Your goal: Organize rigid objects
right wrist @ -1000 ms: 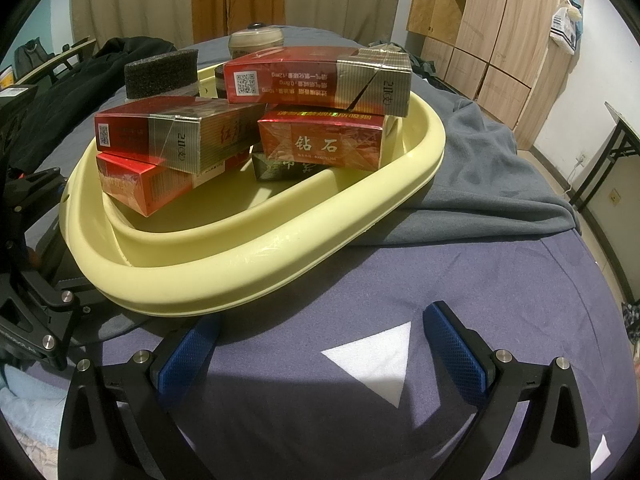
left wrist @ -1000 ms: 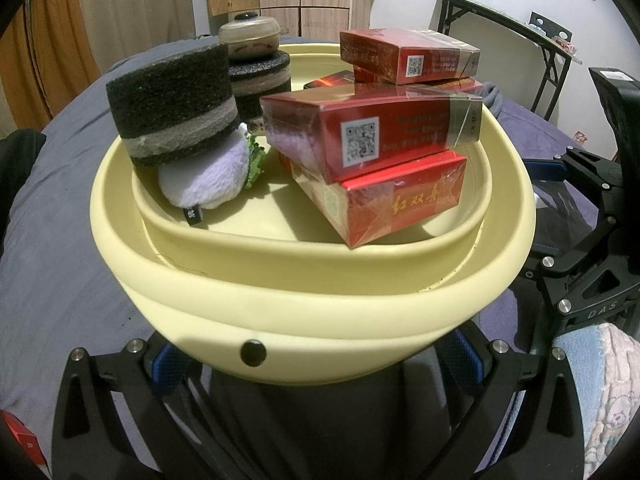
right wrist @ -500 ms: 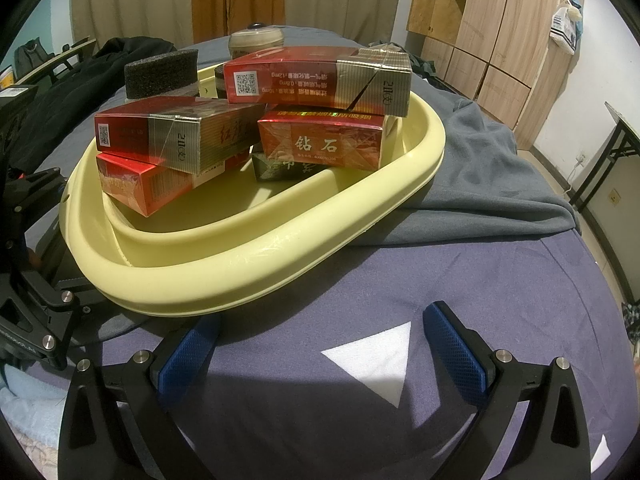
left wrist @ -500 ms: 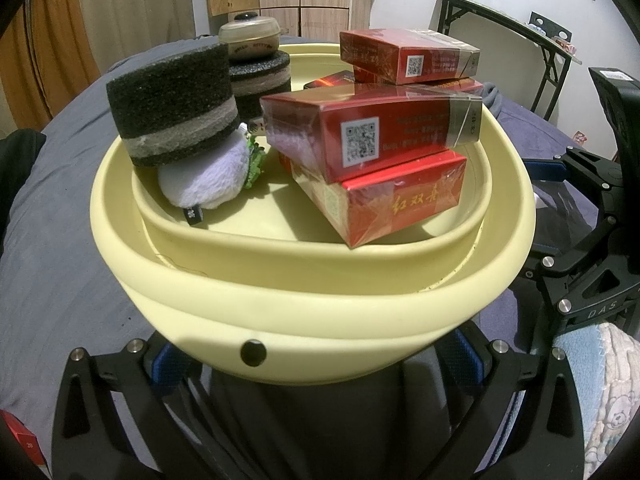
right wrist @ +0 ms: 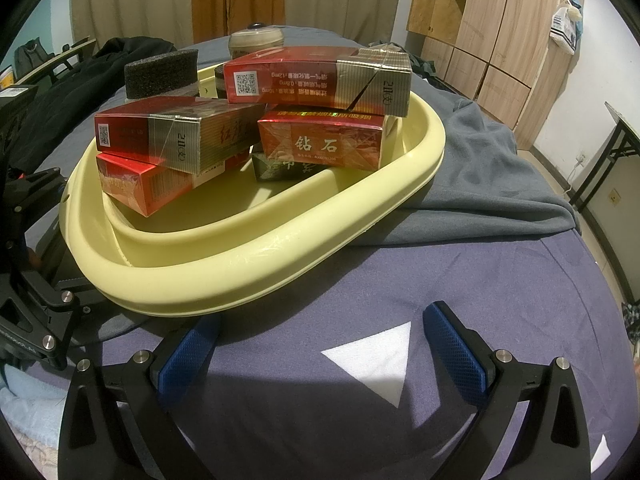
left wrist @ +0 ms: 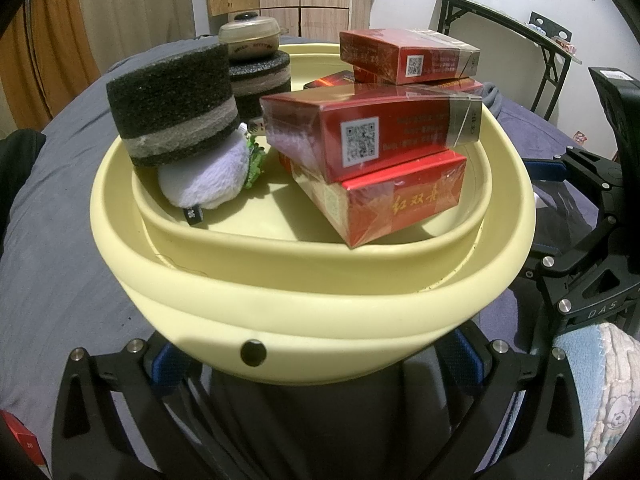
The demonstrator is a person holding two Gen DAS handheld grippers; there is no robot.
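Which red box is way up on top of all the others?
The red and silver box with the square code, lying flat atop the box with big golden letters. The other boxes sit lower.

Pale yellow basin, red cartons

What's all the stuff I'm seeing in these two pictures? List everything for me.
basin: one, pale yellow, on the bed, a shallower yellow tray nested inside.
cigarette boxes: at least five, mostly red, one dark, stacked in the basin.
foam pads: two, black with a grey band, at the basin's far left.
plush toy: one, white, under the nearer pad.
lidded jar: one, beige, atop the farther pad.
bedcover: purple-grey, under everything.
wardrobe: wooden, by the wall.
left gripper: black, blue pads, straddling the basin's near wall.
right gripper: black, blue pads, open over the bedcover.
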